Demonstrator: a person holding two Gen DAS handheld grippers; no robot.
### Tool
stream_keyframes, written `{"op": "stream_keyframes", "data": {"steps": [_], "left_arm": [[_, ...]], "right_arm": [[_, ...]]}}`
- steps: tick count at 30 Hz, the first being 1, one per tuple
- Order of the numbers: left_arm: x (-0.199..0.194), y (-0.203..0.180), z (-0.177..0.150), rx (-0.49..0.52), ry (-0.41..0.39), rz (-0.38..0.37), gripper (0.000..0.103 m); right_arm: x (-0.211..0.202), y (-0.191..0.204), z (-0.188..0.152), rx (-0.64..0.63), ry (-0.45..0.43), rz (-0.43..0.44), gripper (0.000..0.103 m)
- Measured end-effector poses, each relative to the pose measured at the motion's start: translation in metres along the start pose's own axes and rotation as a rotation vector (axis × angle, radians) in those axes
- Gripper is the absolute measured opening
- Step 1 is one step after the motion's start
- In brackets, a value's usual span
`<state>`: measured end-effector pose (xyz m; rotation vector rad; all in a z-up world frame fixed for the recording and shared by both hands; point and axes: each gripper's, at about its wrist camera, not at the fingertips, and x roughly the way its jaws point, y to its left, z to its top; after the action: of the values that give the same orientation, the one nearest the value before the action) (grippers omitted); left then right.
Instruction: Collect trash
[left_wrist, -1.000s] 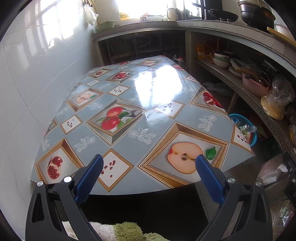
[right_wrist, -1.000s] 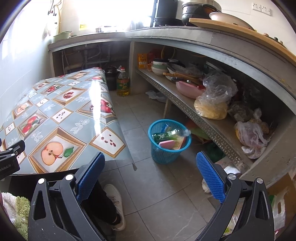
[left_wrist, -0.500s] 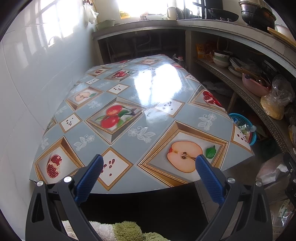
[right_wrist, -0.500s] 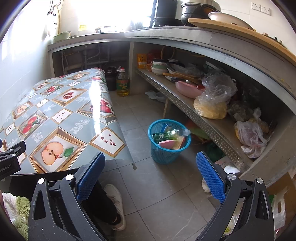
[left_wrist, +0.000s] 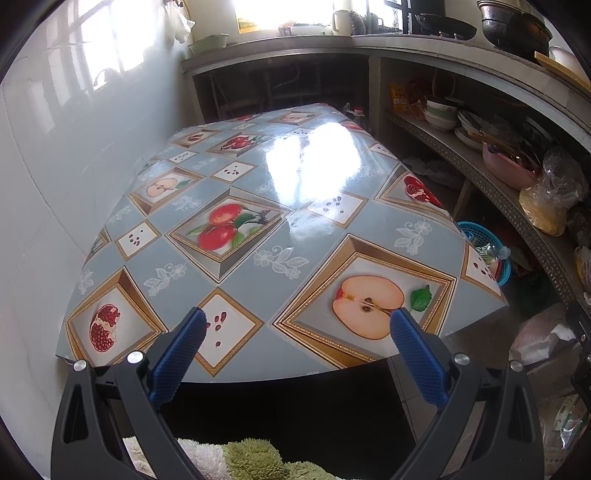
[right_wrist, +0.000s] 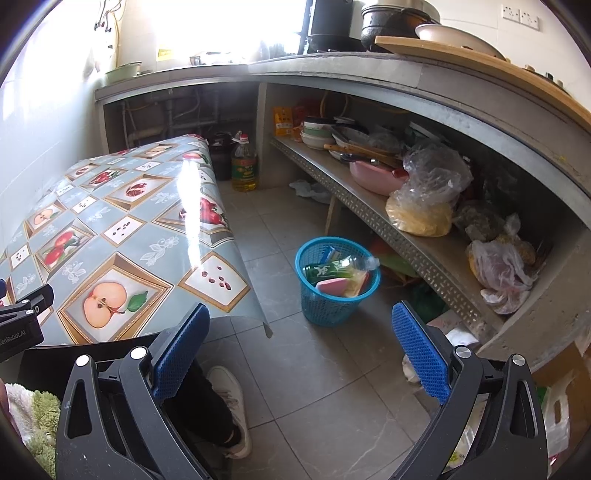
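A blue plastic basket (right_wrist: 334, 291) stands on the tiled floor right of the table, holding a clear bottle (right_wrist: 347, 267), a pink item and wrappers. The same basket (left_wrist: 487, 251) peeks past the table's right edge in the left wrist view. My left gripper (left_wrist: 295, 332) is open over the near edge of the table (left_wrist: 258, 229), nothing between its blue pads. My right gripper (right_wrist: 301, 332) is open above the floor, near the basket, with nothing held. No loose trash shows on the fruit-print tablecloth.
A long shelf (right_wrist: 373, 218) under the counter carries bowls, a pink basin (right_wrist: 373, 177) and plastic bags (right_wrist: 428, 195). An oil bottle (right_wrist: 243, 166) stands on the floor. A person's shoe (right_wrist: 231, 402) is below my right gripper. White wall (left_wrist: 55, 166) borders the table's left side.
The left wrist view has drifted slightly, so the table sits a little lower left. The right gripper and the basket have barely moved. Both grippers stay open.
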<state>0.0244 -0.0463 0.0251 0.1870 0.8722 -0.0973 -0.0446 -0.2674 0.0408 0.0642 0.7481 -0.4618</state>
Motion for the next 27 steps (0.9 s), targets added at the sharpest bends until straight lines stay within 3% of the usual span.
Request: {"op": "stream_keyframes", "data": {"steps": [27], "left_arm": [[0.0027, 0.0046, 0.0003, -0.005, 0.009, -0.006, 0.098]], "right_arm": [[-0.0013, 0.0063, -0.0007, -0.005, 0.003, 0.008, 0.095]]}}
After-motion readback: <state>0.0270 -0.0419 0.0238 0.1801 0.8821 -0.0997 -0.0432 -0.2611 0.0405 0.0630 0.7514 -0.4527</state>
